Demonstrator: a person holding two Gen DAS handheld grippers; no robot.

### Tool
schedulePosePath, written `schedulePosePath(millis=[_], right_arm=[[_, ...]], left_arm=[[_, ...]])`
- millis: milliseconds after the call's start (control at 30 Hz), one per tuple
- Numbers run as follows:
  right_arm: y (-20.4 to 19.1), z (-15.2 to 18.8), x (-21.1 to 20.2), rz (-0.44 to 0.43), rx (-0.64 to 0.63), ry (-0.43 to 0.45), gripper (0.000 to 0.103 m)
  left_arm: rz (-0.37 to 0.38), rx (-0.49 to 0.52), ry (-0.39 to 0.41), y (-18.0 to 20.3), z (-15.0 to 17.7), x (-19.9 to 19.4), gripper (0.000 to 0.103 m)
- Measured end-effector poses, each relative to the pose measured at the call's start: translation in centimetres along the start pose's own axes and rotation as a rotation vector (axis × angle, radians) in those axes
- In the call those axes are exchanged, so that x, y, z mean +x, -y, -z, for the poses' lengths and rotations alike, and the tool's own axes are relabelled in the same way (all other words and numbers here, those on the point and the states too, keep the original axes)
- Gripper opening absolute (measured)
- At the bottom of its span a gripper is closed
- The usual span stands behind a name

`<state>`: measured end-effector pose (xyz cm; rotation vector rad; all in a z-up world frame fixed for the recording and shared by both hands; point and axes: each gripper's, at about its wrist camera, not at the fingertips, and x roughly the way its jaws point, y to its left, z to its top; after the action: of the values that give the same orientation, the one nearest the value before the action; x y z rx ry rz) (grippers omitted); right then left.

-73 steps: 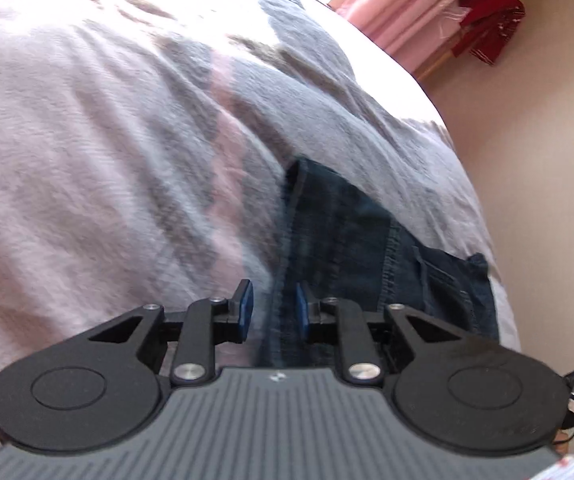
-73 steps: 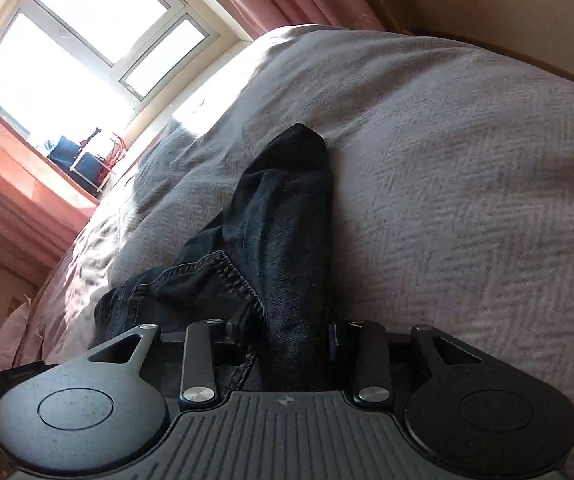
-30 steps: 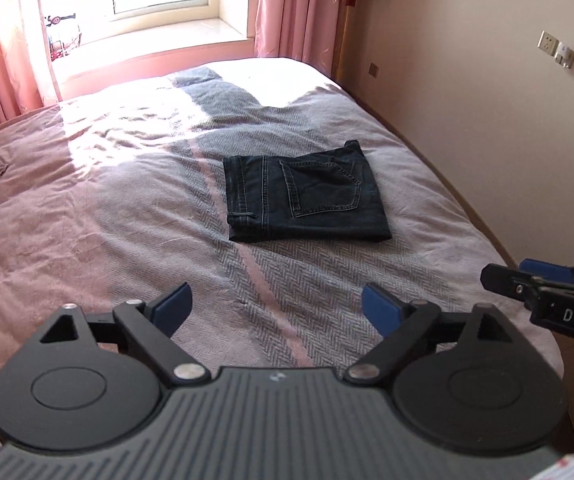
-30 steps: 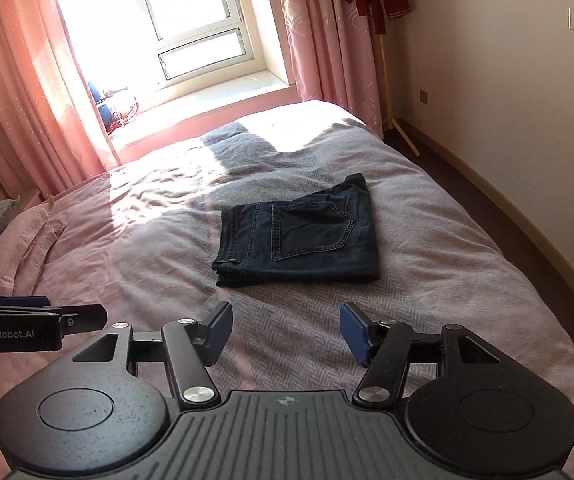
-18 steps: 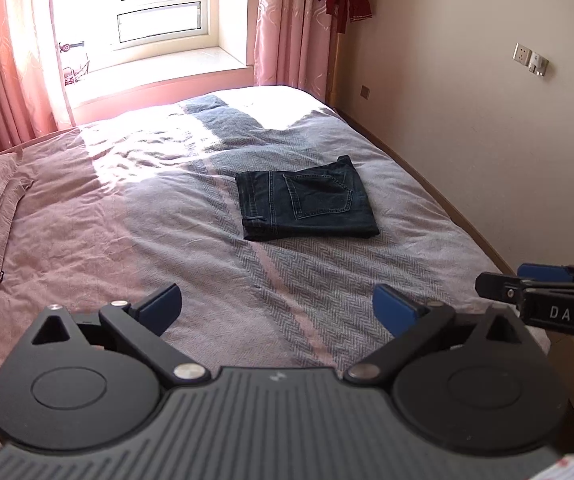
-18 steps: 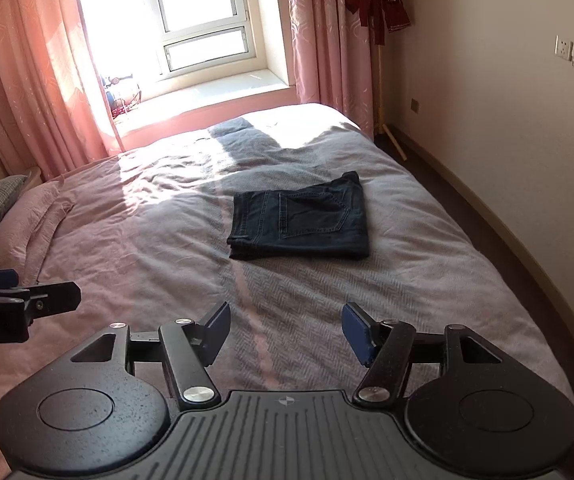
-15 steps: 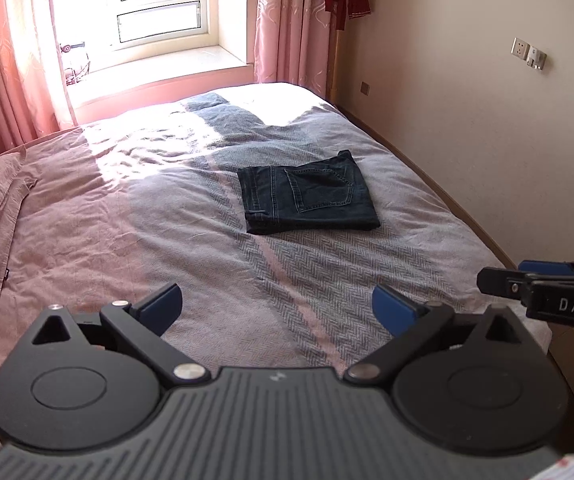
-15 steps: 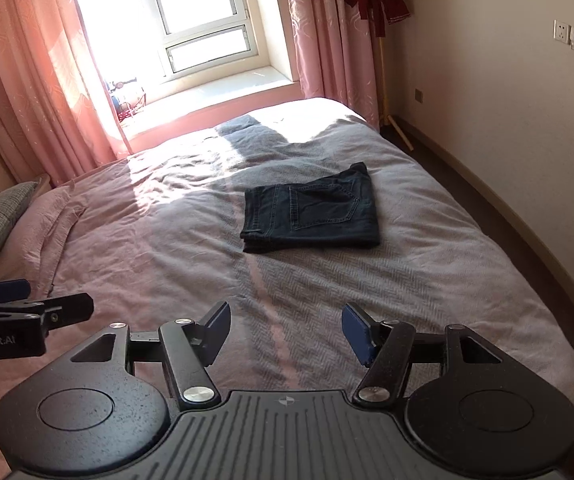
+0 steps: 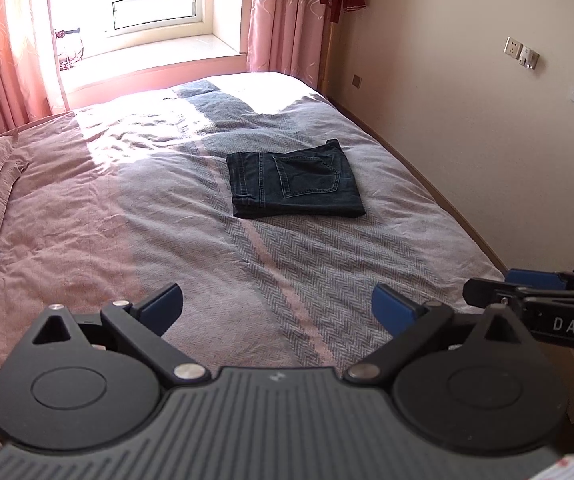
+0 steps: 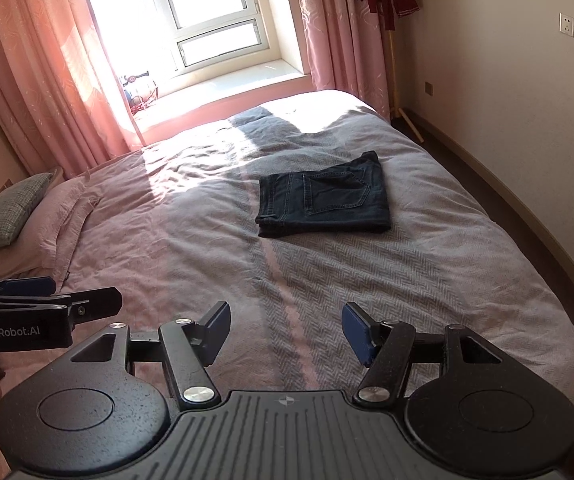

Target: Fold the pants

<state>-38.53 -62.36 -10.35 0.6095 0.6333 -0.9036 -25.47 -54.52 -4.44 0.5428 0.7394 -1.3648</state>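
Pants (image 9: 294, 179) folded flat; both tools apart, empty

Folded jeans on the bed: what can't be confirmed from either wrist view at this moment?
- folded jeans: the layers underneath are hidden by the top layer in both views.
- Left gripper: nothing between its pads; its hand shows only at the right wrist view's left edge.
- right gripper: handle cut off below.
- Windowsill items: washed out by glare.

Bare bedspread (image 9: 279, 280) ahead, folded pants (image 9: 295, 180) mid-bed, wall (image 9: 467, 100) close right.
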Motion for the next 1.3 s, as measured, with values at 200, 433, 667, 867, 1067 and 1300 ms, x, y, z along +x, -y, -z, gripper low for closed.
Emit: schedulePosePath(millis=[200, 433, 667, 867, 1067, 1300], right_arm=[[0.0, 0.1, -0.2, 0.004, -0.003, 0.005, 0.059], [0.3, 0.0, -0.1, -0.003, -0.006, 0.001, 0.059], [0.4, -0.1, 0.0, -0.005, -0.009, -0.001, 0.059], [0.4, -0.2, 0.0, -0.005, -0.007, -0.002, 0.059], [0.4, -0.1, 0.0, -0.005, -0.007, -0.001, 0.059], [0.6, -0.5, 0.1, -0.007, -0.018, 0.005, 0.059]], left_arm=[[0.000, 0.007, -0.001, 0.4, 0.1, 0.1, 0.099], [-0.001, 0.013, -0.004, 0.7, 0.1, 0.2, 0.099], [0.008, 0.015, -0.011, 0.9, 0.1, 0.3, 0.099], [0.013, 0.023, -0.015, 0.9, 0.0, 0.6, 0.099], [0.011, 0.023, -0.016, 1.1, 0.0, 0.7, 0.099], [0.010, 0.024, -0.017, 1.1, -0.1, 0.8, 0.099]])
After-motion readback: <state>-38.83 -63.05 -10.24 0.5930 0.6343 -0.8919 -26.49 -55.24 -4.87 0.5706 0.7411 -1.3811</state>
